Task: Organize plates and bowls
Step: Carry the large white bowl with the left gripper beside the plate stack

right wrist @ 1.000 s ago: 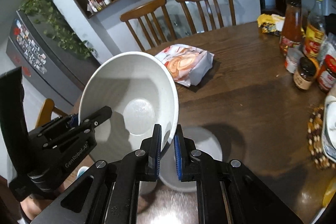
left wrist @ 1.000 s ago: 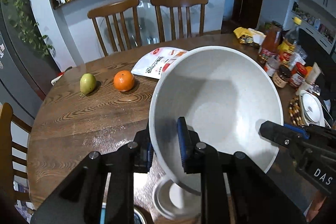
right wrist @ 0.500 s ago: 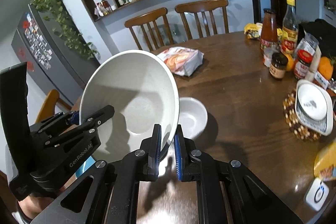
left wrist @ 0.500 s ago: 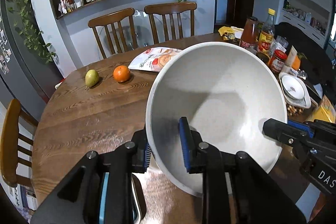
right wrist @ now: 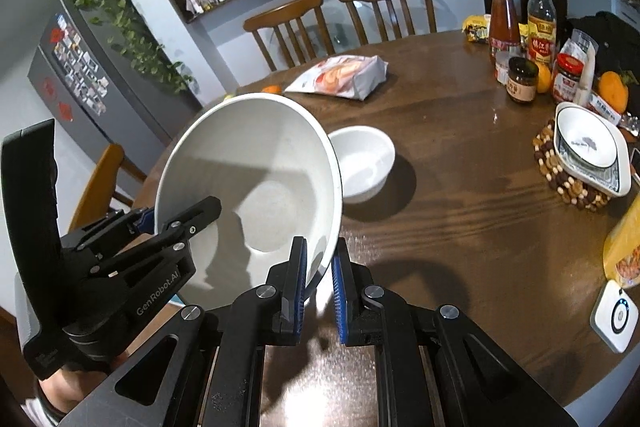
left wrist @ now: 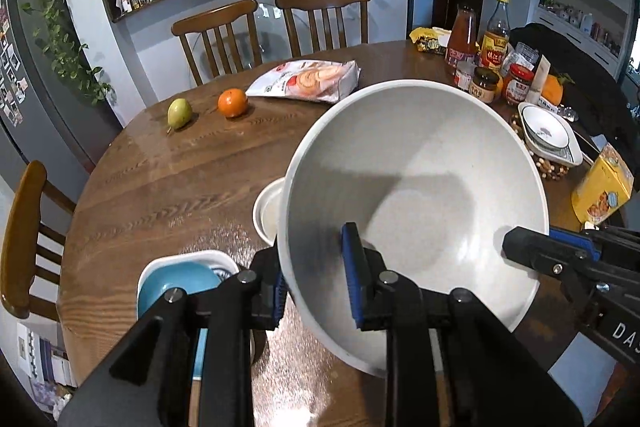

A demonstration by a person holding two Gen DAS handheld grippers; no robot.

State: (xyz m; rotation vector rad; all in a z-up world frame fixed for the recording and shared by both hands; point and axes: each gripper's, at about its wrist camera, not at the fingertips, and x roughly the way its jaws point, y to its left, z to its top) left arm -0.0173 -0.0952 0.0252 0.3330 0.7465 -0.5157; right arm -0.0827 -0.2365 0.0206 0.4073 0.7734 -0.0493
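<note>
White and speckled inside, the large bowl (left wrist: 416, 195) hangs tilted above the round wooden counter (left wrist: 160, 187), carried by both claws at once. The left claw (left wrist: 316, 279) is clamped on the bowl's near rim, one blue pad inside the wall and the other outside. The right claw (right wrist: 318, 275) is clamped on the opposite edge of the same rim, its pads nearly together with only the thin wall between them. In the right wrist view the left claw reaches in from the lower left and bites the rim there.

Just beyond the large bowl, a small white bowl (right wrist: 362, 163) sits upright on the counter, partly hidden behind the raised rim in the left wrist view. At the near left edge of the counter a blue dish (left wrist: 180, 281) lies inside a white square dish (left wrist: 224, 259). Far to the right, a white bowl with a dark rim (right wrist: 588, 147) rests in a square plate on a beaded trivet (right wrist: 560, 183).

Farther back lie a snack bag (left wrist: 308, 81), an orange (left wrist: 233, 103) and a green pear (left wrist: 179, 111), well apart from the bowls. Jars and bottles (right wrist: 528, 39) crowd the right side.
</note>
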